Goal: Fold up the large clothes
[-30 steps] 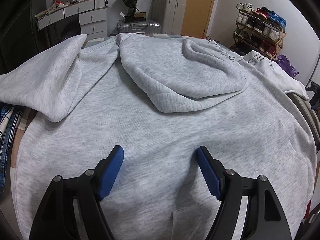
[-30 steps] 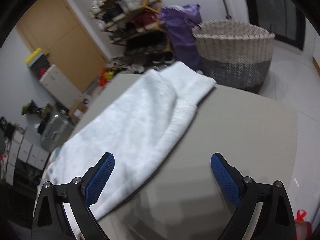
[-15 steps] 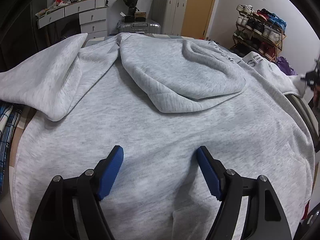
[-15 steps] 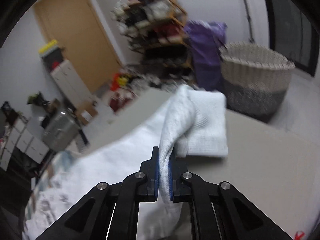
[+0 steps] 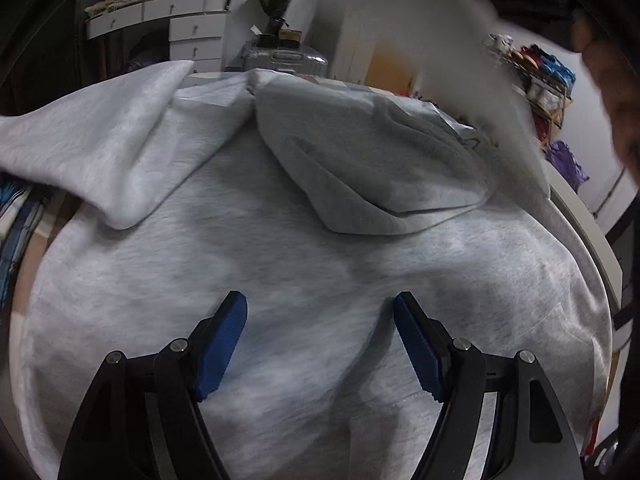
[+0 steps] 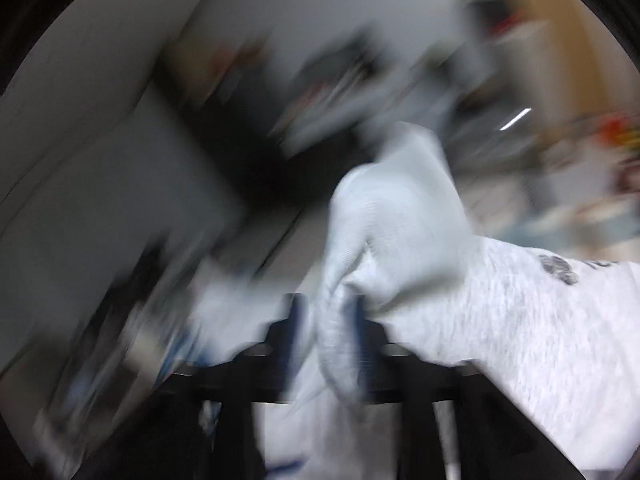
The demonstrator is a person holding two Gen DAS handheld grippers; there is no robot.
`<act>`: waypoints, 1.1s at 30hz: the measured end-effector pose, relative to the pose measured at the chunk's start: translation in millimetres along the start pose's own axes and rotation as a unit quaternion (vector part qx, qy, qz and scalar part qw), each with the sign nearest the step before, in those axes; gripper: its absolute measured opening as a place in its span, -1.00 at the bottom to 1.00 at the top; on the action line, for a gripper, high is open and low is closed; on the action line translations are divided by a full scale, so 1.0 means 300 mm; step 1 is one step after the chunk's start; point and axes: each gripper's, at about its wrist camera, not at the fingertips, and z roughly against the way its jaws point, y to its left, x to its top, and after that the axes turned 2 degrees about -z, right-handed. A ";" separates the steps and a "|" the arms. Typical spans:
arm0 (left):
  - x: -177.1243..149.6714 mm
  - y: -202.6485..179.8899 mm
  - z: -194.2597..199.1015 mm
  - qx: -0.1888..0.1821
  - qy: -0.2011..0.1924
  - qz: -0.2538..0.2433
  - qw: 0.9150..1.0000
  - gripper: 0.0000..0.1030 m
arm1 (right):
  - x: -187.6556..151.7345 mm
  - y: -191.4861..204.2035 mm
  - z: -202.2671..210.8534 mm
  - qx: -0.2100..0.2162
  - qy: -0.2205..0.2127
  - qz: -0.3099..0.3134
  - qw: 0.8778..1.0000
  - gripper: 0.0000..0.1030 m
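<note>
The right gripper (image 6: 326, 316) is pinching the cuff of the grey hoodie's (image 5: 304, 264) sleeve (image 6: 400, 208) and carrying it in a sleeve fold, while the left gripper (image 5: 320, 340) is hovering with its jaws spread over the hoodie's body, spread flat on the table (image 5: 580, 224). Next, I judge, the sleeve needs laying across the back; the hood (image 5: 372, 168) is lying flopped there in the way, with a silver suitcase (image 5: 286, 56) and a shoe rack (image 5: 540, 84) standing beyond.

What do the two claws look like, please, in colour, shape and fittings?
The left claw has two black angular arms with silver screws and blue ribbed pads. The right claw, though blurred, shows the same black frame and blue pads. No cables or markings show.
</note>
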 end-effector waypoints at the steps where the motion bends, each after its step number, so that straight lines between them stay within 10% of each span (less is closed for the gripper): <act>1: -0.007 0.008 0.017 0.002 -0.005 0.003 1.000 0.40 | -0.037 0.006 -0.070 -0.007 0.025 0.005 1.000 0.04; 11: -0.025 0.237 0.295 0.053 -0.081 0.104 0.990 0.40 | -0.235 -0.261 -0.199 -0.168 0.113 -0.033 0.979 0.07; 23: 0.213 0.789 0.373 0.193 -0.128 0.304 0.924 0.40 | -0.374 -0.231 0.273 -0.190 0.007 -0.029 0.981 0.37; 28: 0.290 0.941 0.275 0.243 -0.087 0.353 0.900 0.38 | -0.450 -0.250 0.415 -0.205 -0.029 -0.065 0.976 0.43; 30: 0.273 0.955 0.273 0.230 -0.111 0.370 0.893 -0.40 | -0.480 -0.271 0.454 -0.212 -0.041 -0.085 0.973 0.43; 33: 0.276 0.932 0.310 0.239 -0.128 0.356 0.894 -0.90 | -0.527 -0.307 0.509 -0.209 -0.057 -0.119 0.969 0.43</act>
